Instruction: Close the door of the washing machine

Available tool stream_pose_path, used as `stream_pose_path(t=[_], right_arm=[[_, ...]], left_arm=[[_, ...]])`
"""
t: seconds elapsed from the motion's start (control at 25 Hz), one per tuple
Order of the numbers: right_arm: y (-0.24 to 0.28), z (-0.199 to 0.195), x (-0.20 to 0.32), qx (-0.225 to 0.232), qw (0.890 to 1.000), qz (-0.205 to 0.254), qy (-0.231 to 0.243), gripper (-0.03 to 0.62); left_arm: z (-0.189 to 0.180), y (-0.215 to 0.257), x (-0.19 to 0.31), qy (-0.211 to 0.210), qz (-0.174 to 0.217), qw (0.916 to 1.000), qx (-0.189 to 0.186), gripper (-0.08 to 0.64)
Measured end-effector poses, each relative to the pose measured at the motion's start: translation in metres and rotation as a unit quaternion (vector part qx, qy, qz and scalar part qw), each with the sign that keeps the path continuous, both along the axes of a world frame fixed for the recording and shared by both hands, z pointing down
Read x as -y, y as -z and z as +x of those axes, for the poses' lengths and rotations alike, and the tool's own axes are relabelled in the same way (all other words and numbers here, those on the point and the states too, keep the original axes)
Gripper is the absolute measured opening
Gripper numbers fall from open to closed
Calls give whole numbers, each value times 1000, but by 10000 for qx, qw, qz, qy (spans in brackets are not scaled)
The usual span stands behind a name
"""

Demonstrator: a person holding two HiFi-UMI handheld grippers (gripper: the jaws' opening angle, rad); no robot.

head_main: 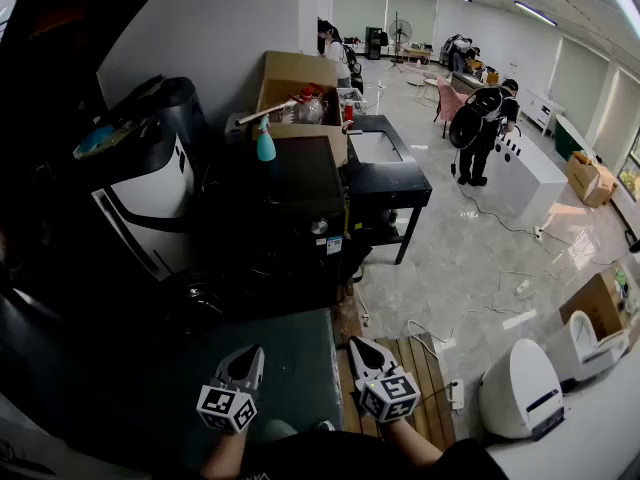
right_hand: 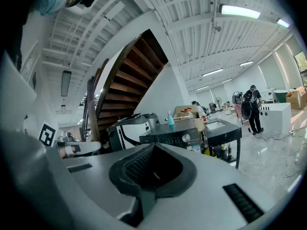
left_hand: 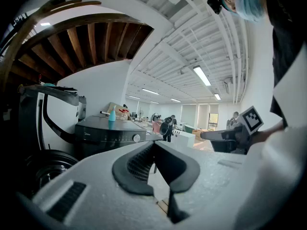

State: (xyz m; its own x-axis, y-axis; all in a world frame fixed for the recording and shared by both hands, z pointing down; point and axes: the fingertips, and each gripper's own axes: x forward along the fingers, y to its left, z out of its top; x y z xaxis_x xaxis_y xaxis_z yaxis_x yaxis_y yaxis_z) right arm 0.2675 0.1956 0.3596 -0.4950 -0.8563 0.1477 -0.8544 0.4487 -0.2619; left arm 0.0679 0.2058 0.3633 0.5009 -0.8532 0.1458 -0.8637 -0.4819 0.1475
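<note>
Nothing of the task looks done yet. The washing machine (head_main: 292,203) stands well ahead of both grippers, its door (head_main: 197,295) seemingly swung open ahead-left of the left gripper (head_main: 245,356). It and the right gripper (head_main: 361,348) have jaws pressed together, empty; approaching and pushing remain.
</note>
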Motion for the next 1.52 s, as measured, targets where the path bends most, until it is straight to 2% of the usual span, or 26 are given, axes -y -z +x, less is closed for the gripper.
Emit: stream_pose_path(t=[0.2,0.36,0.48,0.68,0.84,1.08,1.28,1.52], right_arm=[[-1,-3,10,132,9999,-11,-57,-2],[5,-16,20,316,9993,192,-105,-2],[6,-35,29,305,9994,137,-131,53],[2,-83,50,69,9996,-15,-261,120],[0,-121,70,48,9987,-118,-485,149],[-4,-169,94,-92,9948,-185,-994,152],[-14,-193,100,-109,9889,-196,-1471,150],[-26,-208,110,-148,9826,-325,-1823,143]], left_arm=[[-1,-4,7,-12,44,10000,-18,8],[-17,-7,19,-49,36,10000,-56,8],[-34,-11,31,-159,-11,9998,-108,36],[-79,-13,61,-352,-126,9992,-105,103],[-121,-16,89,-561,-165,9983,-67,115],[-182,-25,128,-935,-230,9953,-17,118],[-221,-40,150,-1270,-321,9913,121,118],[-261,-67,181,-1255,-457,9905,317,118]])
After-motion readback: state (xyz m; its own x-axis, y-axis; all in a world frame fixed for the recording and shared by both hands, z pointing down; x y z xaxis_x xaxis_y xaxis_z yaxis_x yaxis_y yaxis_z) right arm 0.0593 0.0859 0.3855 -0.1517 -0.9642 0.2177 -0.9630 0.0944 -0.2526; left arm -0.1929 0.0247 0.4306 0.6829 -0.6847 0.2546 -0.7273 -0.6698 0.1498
